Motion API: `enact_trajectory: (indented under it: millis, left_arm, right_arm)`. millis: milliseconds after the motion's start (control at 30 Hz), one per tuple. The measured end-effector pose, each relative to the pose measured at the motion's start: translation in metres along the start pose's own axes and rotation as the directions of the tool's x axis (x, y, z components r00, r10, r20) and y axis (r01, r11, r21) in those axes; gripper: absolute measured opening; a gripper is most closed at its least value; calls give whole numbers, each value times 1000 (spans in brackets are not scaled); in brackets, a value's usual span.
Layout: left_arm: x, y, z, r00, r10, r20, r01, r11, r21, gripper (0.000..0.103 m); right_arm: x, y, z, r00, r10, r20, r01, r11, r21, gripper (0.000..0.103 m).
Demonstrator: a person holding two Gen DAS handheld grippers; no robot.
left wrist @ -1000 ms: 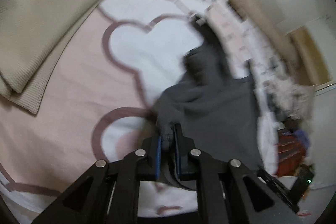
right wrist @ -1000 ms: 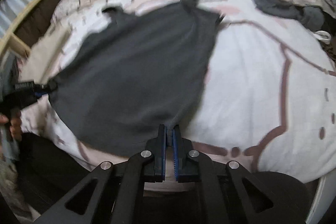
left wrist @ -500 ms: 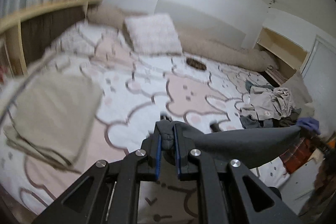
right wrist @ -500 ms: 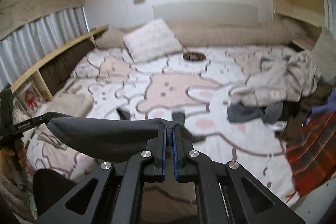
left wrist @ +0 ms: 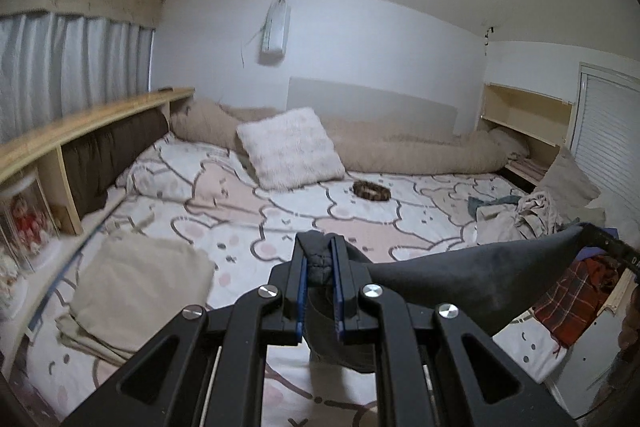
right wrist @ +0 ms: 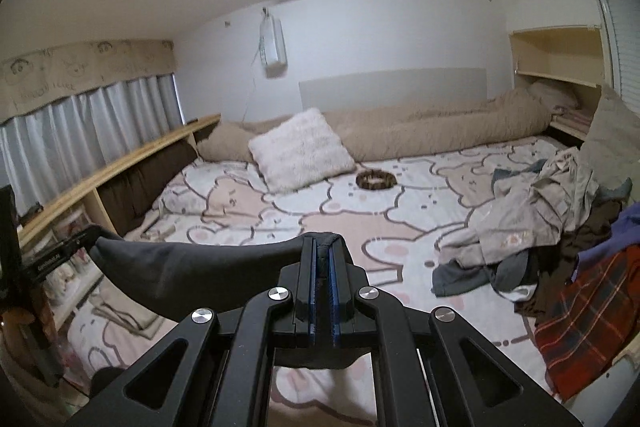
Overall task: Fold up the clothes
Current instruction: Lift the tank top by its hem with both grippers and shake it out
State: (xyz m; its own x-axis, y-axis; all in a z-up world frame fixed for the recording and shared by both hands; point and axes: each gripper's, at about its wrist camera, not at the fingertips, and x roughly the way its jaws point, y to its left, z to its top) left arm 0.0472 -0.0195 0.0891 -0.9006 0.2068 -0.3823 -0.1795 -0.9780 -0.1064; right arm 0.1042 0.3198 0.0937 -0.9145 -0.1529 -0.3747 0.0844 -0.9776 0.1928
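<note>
Gripping opposite ends of the dark grey garment [left wrist: 460, 279], the left gripper [left wrist: 320, 267] and right gripper [right wrist: 322, 267] hold it taut above the bed [right wrist: 360, 227], probably so it spreads flat for folding.

Bear-print bed [left wrist: 360, 211] with fluffy pillow [left wrist: 290, 148], folded beige cloth [left wrist: 140, 279], rumpled clothes pile [right wrist: 532, 223].

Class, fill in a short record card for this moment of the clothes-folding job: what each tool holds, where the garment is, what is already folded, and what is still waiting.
left tool: shut on dark grey garment
right tool: shut on the same garment
garment position: stretched between both tools, lifted above the bed
already folded: beige cloth on the bed's left side
waiting: clothes pile on the bed's right side
also on bed: white pillow
</note>
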Motion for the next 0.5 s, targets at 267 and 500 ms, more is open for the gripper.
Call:
enact_trajectory:
  millis: [267, 500]
  left_arm:
    - [-23, -8, 7, 998, 14, 55, -16, 1000, 25, 11]
    - [-36, -14, 8, 997, 26, 79, -29, 999, 42, 11]
  right_arm:
    - [-18, 6, 5, 998, 43, 41, -43, 999, 6, 6]
    - [-27, 4, 6, 998, 36, 56, -37, 999, 10, 5]
